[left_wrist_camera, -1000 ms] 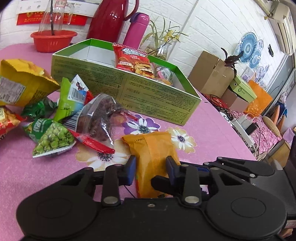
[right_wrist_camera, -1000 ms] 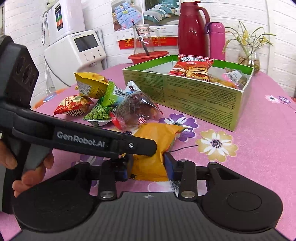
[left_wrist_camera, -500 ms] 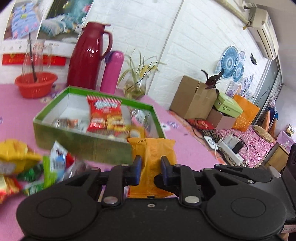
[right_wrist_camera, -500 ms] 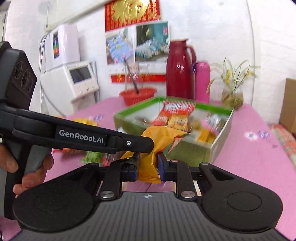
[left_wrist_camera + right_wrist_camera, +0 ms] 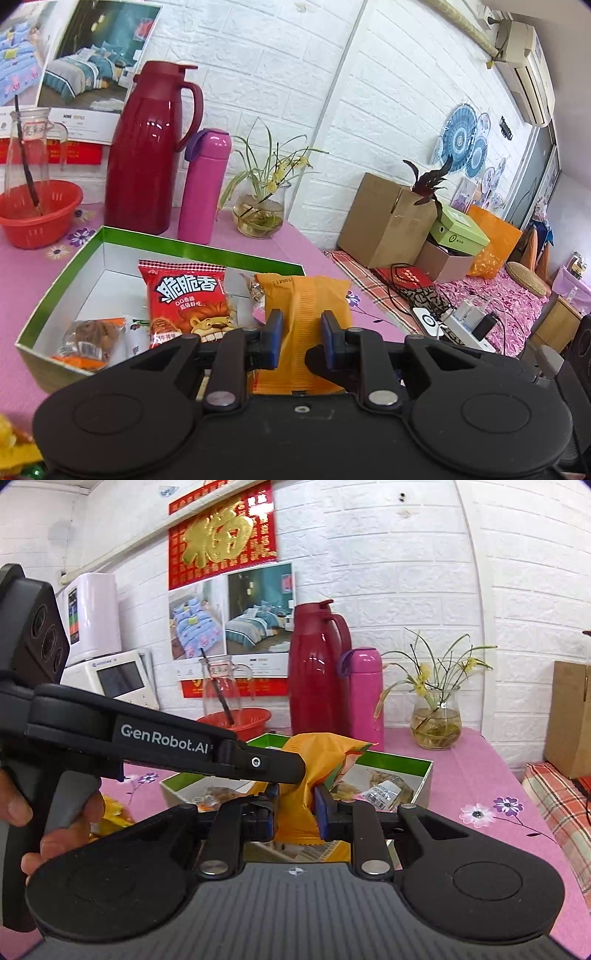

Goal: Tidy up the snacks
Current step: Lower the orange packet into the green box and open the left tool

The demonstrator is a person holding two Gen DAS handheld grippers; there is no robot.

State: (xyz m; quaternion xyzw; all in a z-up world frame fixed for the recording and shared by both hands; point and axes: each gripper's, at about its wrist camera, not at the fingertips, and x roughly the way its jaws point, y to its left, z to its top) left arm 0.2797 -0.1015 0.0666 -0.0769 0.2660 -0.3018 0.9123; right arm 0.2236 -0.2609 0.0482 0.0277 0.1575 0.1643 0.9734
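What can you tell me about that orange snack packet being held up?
The orange snack packet is a puffy pillow bag of crinkly, matte-looking film with a ribbed seam down its back and crimped ends. It is off the table, held roughly upright over the near edge of the green box. Both tools grip it: the left gripper and the right gripper each have jaws closed on it, denting it. Its printed front is mostly hidden.

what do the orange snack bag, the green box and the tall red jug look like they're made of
Orange snack bag: likely thin matte plastic film; it creases where both grippers pinch it.
Green box: looks like printed cardboard, with thin flat walls and a white inside.
Tall red jug: glossy hard shell, plastic or coated metal; bright reflections.
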